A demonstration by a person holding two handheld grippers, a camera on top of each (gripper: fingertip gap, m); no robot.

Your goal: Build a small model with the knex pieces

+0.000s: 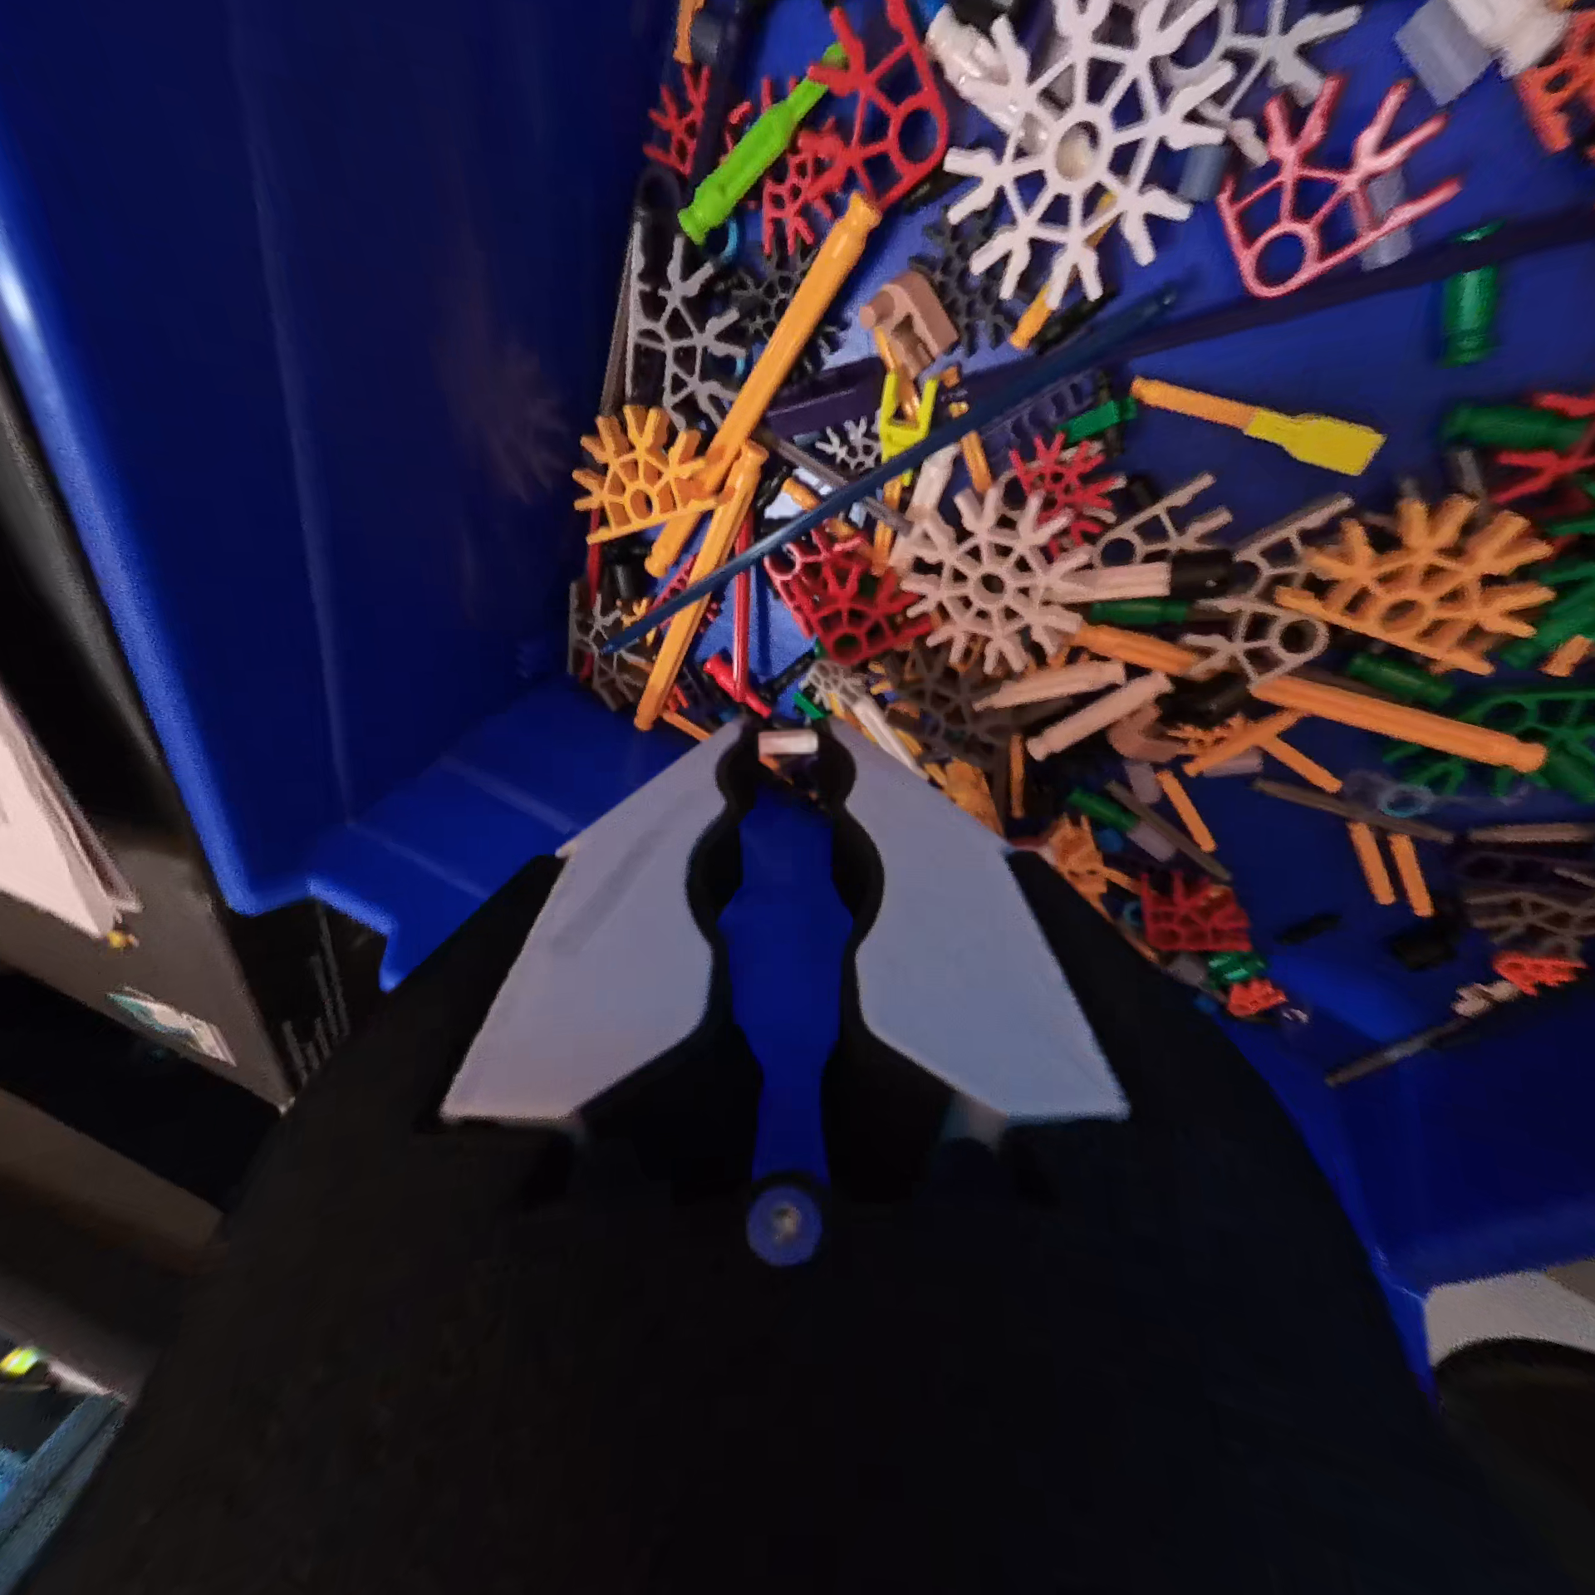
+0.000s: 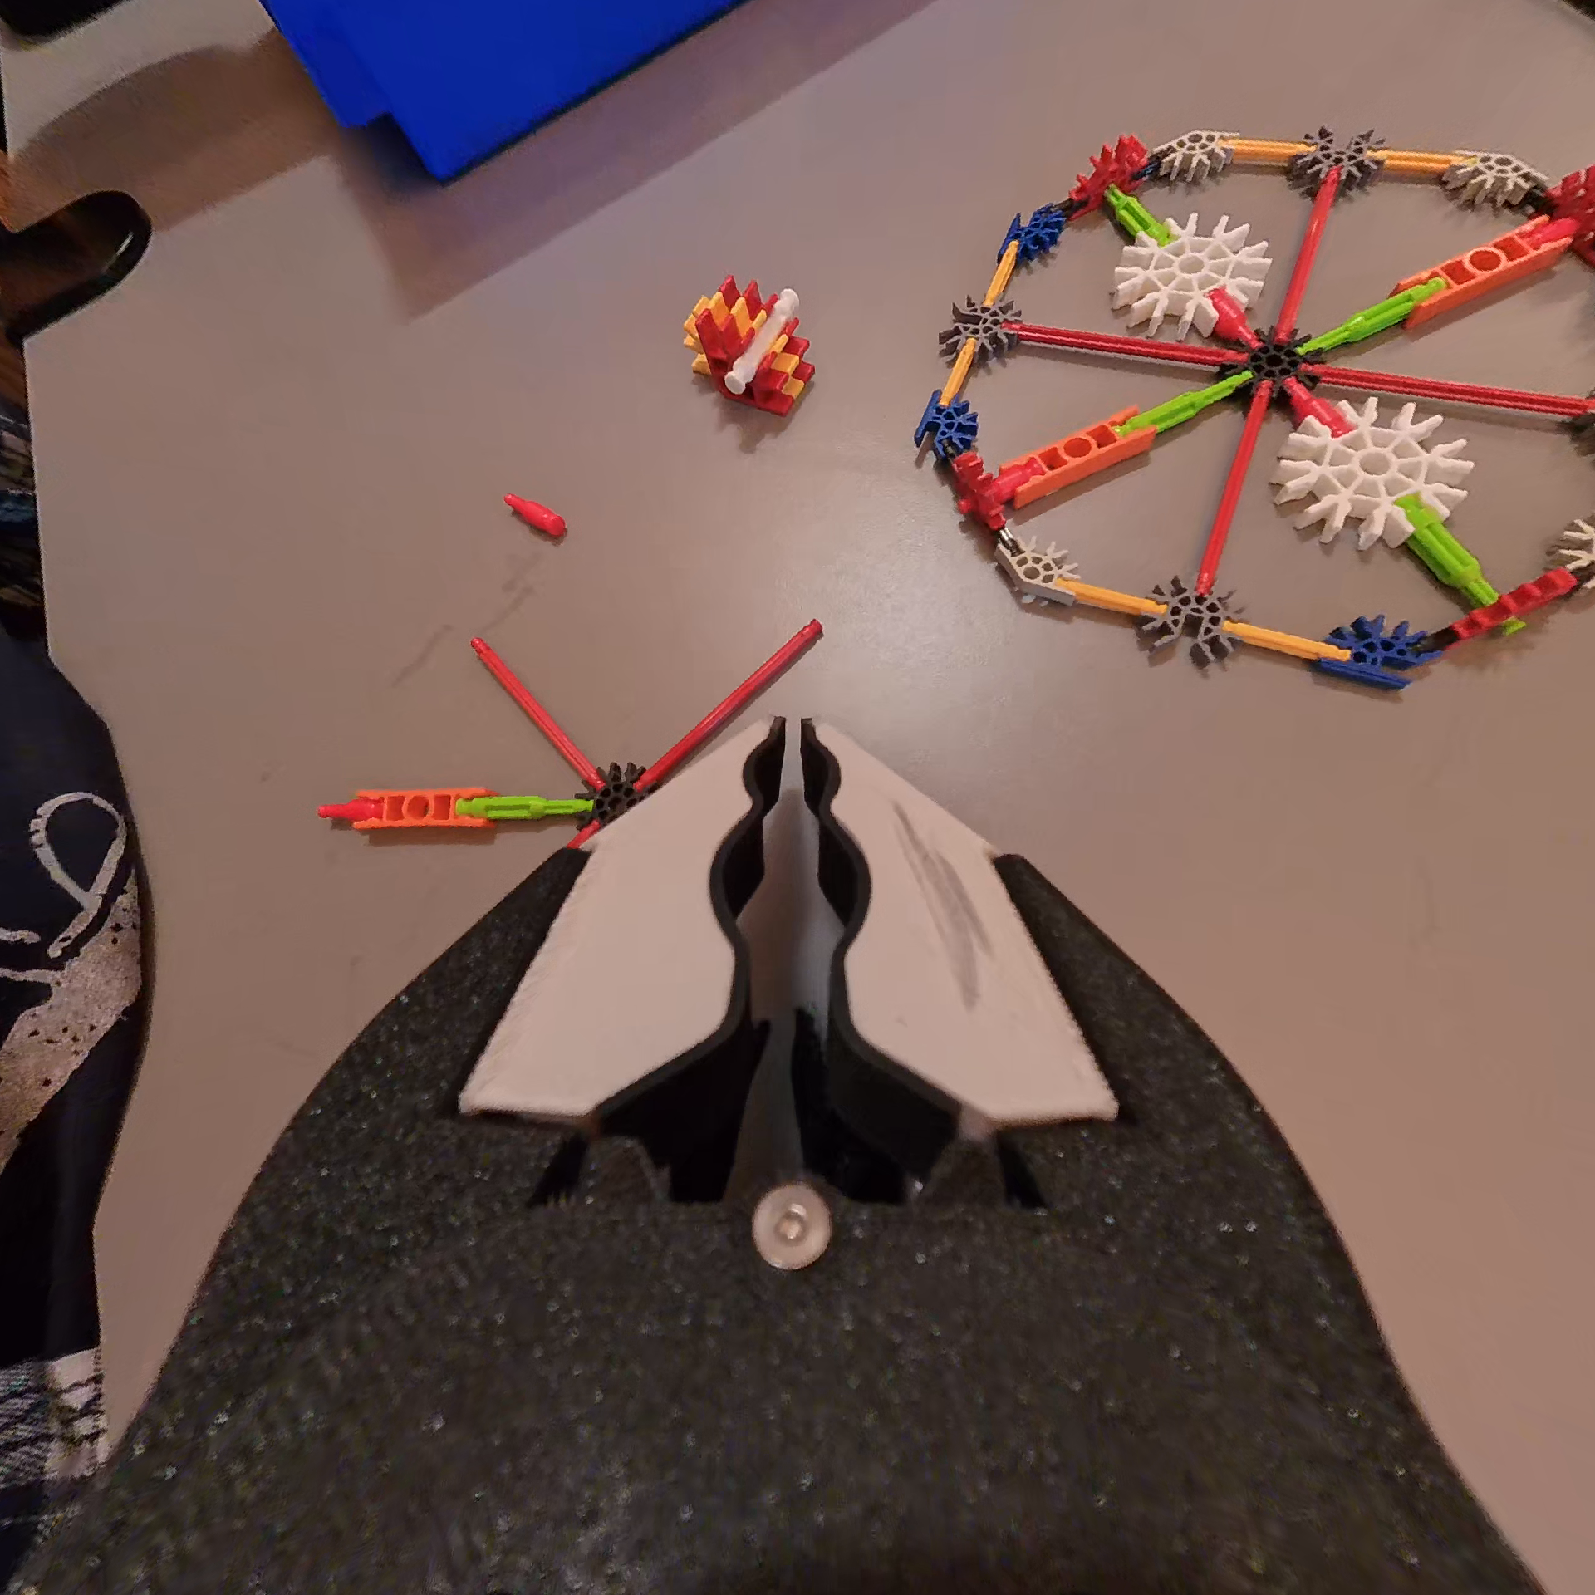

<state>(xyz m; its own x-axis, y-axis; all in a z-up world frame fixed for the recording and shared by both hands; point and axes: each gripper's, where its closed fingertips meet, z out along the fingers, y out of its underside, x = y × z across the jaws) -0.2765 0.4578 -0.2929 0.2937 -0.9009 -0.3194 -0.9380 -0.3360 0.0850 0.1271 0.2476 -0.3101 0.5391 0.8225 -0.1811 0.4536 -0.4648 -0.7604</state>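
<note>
The short white rod (image 1: 787, 742) is pinched only at the very tips of the left gripper (image 1: 787, 753), so it could twist free and drop back among the loose connectors and rods in the blue bin (image 1: 362, 431). The right gripper (image 2: 792, 734), nearly pressed together and empty, hovers over the grey table (image 2: 1122, 949) just beside the small black hub with red rods (image 2: 614, 790), well apart from the finished wheel (image 2: 1269, 362).

A grey bench (image 2: 1122, 906) with a matte top fills the right wrist view, faintly scuffed with dark marks on its left part. Light falls softly, with dim shadows toward the far left corner. In the left wrist view, dark furniture (image 1: 129, 863) stands blurred at the left edge
</note>
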